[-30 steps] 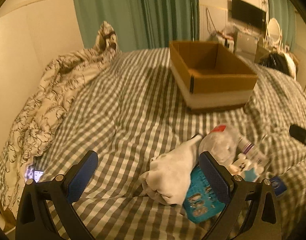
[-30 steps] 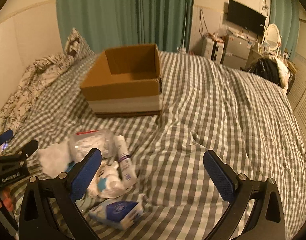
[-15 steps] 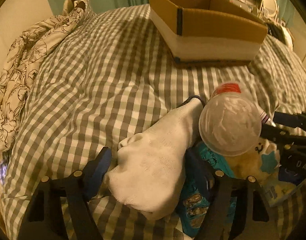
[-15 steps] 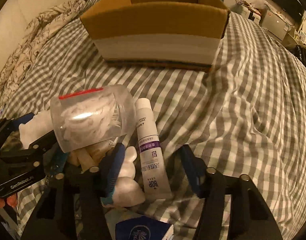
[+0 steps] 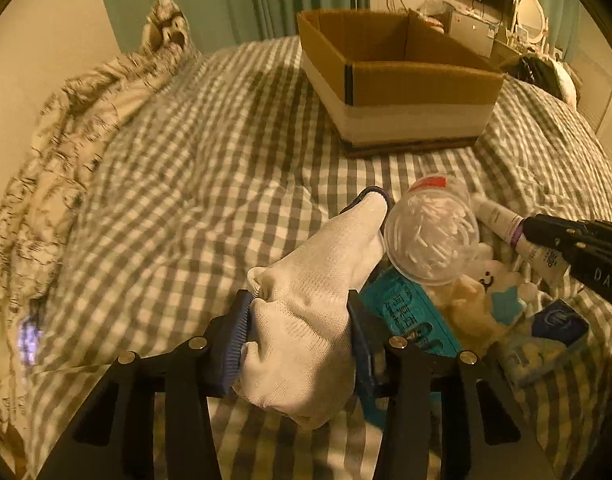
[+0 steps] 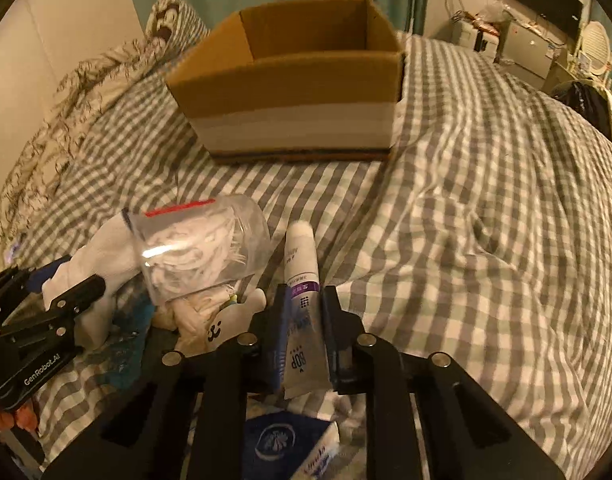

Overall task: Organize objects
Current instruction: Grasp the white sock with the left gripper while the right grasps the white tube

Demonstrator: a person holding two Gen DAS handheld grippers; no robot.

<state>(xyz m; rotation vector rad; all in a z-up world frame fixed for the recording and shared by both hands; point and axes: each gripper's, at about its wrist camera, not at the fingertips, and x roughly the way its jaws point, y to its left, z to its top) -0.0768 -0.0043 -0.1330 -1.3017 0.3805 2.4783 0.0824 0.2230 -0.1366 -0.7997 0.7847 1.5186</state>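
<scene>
A pile of small items lies on the checked bedspread. My left gripper has a white sock between its pads and its jaws are closing, squeezing the fabric. My right gripper is shut on the flat end of a white tube with a purple band. A clear tub of cotton swabs rests against the sock. Beneath it are a teal packet, a small plush toy and a blue tissue pack. The open cardboard box stands farther up the bed and looks empty.
A floral duvet is bunched along the bed's left side by the wall, with a glowing phone near it. Green curtains hang behind the box. A TV, a dresser and a round mirror stand at the far right.
Both grippers came down onto the pile and closed from wide open. The left took the sock between its pads; the right clamped the tube.
</scene>
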